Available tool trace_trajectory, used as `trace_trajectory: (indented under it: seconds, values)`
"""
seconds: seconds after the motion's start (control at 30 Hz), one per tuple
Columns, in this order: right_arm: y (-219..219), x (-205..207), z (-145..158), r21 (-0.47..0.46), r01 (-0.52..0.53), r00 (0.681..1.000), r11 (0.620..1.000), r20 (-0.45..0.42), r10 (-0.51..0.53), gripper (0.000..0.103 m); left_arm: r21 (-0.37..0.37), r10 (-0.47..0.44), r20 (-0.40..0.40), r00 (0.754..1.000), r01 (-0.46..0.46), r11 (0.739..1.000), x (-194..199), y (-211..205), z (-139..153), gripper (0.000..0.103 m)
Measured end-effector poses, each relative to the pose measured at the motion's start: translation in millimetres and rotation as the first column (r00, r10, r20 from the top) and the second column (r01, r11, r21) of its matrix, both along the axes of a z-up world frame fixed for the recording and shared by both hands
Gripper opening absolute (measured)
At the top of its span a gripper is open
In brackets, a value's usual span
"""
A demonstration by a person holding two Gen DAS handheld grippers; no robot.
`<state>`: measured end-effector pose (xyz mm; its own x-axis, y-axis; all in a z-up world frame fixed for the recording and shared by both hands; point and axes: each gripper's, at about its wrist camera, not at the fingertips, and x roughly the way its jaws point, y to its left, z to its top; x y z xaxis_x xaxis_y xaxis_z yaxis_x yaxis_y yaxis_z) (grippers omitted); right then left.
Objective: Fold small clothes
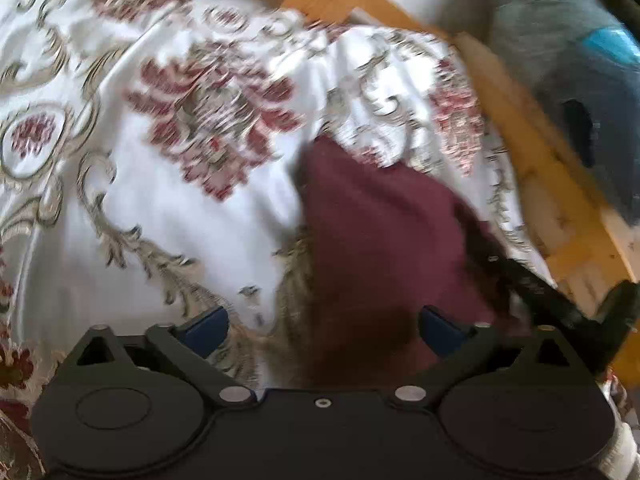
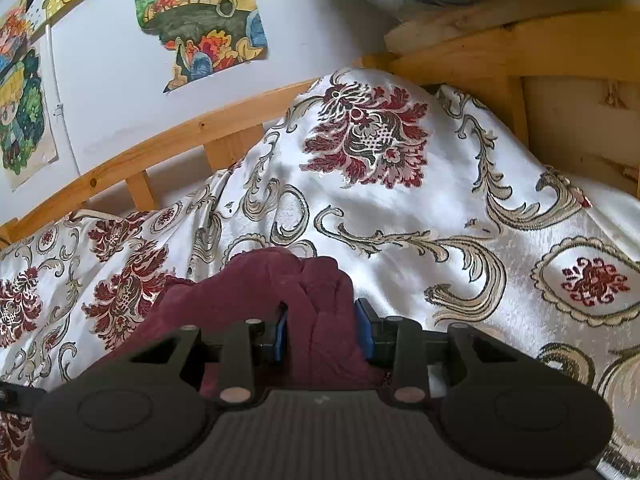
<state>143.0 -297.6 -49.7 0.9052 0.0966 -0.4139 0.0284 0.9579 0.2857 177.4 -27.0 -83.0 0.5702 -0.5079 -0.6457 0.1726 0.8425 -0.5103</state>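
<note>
Mid-fold: right hand-held gripper (image 2: 322,330) clamps maroon garment (image 2: 256,280) – left hand-held gripper (image 1: 323,326), open, must next seize it.

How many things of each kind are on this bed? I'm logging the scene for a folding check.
Maroon garment: 1
Floral bedspread: 1
Hand-held grippers: 2, left open over the garment, right shut on a bunch of it
Total: 4

One maroon garment (image 2: 320,320), two claws (image 1: 324,330) (image 2: 320,328)
</note>
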Motion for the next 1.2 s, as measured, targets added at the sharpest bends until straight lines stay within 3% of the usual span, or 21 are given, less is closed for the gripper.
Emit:
trace_trajectory:
  seconds: [0.13,0.27,0.33,0.37,0.43,0.53,0.63,0.77,0.83,0.97,1.1,1.2]
  values:
    - [0.3,-0.5,0.3,-0.001,0.000,1.000,1.000,-0.001,0.000,0.038,-0.030,-0.039,-0.011,0.999,0.039,0.999,6.5,-5.7,-9.0,0.093]
    - [0.6,-1.3,0.2,-0.004,0.001,1.000,1.000,0.004,-0.001,0.038,-0.023,-0.144,-0.032,0.989,0.143,0.989,12.6,-23.4,-10.4,0.084]
    - [1.8,-2.3,0.7,-0.010,0.005,1.000,1.000,0.008,-0.005,0.038,-0.013,-0.181,-0.032,0.983,0.180,0.984,13.0,-30.9,-10.1,0.065]
    - [2.9,-2.8,1.1,-0.015,0.008,1.000,1.000,0.009,-0.008,0.038,-0.017,-0.190,-0.038,0.981,0.190,0.982,13.4,-33.4,-10.1,0.060]
    - [7.1,-3.6,3.0,-0.032,0.005,1.000,0.999,0.014,-0.005,0.028,0.018,-0.179,-0.027,0.983,0.180,0.984,12.1,-39.1,-5.8,0.043]
    - [18.5,-7.6,10.4,-0.090,0.015,0.999,0.996,0.036,-0.012,0.021,0.081,-0.188,0.021,0.982,0.186,0.979,7.6,-47.2,10.9,0.033]
    - [24.3,-14.8,23.2,-0.098,0.041,0.994,0.994,0.104,-0.030,0.020,0.158,-0.209,0.124,0.970,0.189,0.969,-1.4,-54.5,29.4,0.031]
    - [26.5,-14.7,45.2,-0.128,0.082,0.975,0.988,0.214,-0.054,0.019,0.255,-0.263,0.268,0.927,0.195,0.947,-0.9,-63.6,53.1,0.030]
    - [25.1,-7.3,54.6,-0.146,0.107,0.961,0.983,0.267,-0.064,0.019,0.260,-0.253,0.300,0.920,0.176,0.949,9.5,-67.0,64.0,0.031]
    - [16.5,26.9,59.5,-0.134,0.121,0.959,0.984,0.272,-0.081,0.019,0.222,-0.210,0.267,0.940,0.152,0.963,49.0,-75.7,67.6,0.031]
    - [5.2,55.7,40.5,-0.111,0.132,0.972,0.985,0.207,-0.107,0.020,0.230,-0.194,0.143,0.970,0.158,0.960,90.0,-87.4,48.6,0.032]
    - [-8.6,60.2,26.2,-0.045,0.148,0.976,0.988,0.166,-0.139,0.022,0.234,-0.171,0.125,0.977,0.138,0.962,98.5,-92.5,35.9,0.036]
